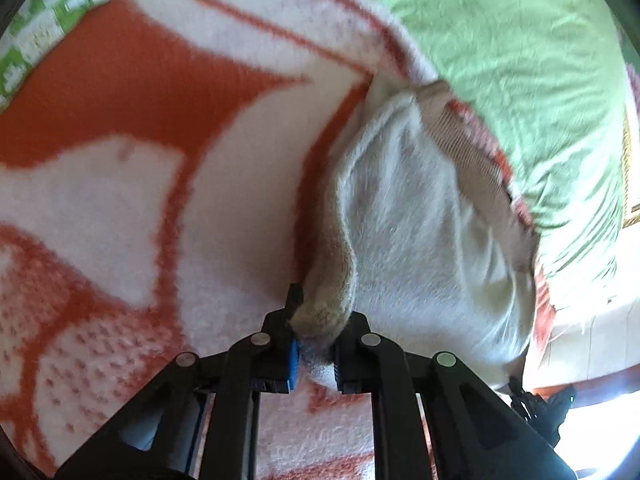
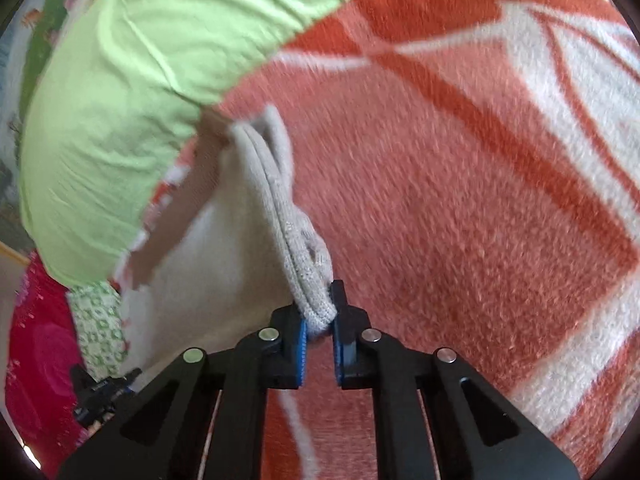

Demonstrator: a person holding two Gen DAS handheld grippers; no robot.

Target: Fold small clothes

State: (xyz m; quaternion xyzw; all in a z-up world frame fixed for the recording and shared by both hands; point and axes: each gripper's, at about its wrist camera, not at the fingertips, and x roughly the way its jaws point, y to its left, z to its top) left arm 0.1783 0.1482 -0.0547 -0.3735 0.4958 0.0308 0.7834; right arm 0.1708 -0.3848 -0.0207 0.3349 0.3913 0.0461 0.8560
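Note:
A small cream-white garment (image 1: 420, 220) with a beige ribbed hem hangs stretched between my two grippers above an orange-and-white blanket (image 1: 120, 100). My left gripper (image 1: 316, 332) is shut on one bunched corner of it. In the right wrist view the garment (image 2: 224, 240) runs from the jaws up and left, its grey-beige knit edge (image 2: 288, 224) folded in layers. My right gripper (image 2: 320, 320) is shut on that knit edge. The garment's far side is hidden behind its own fold.
A light green sheet or pillow (image 1: 520, 80) lies beyond the garment; it also shows in the right wrist view (image 2: 112, 112). A green-and-white patterned cloth (image 2: 100, 320) and a pink-red fabric (image 2: 36, 340) lie at lower left. The other gripper (image 2: 104, 396) shows there.

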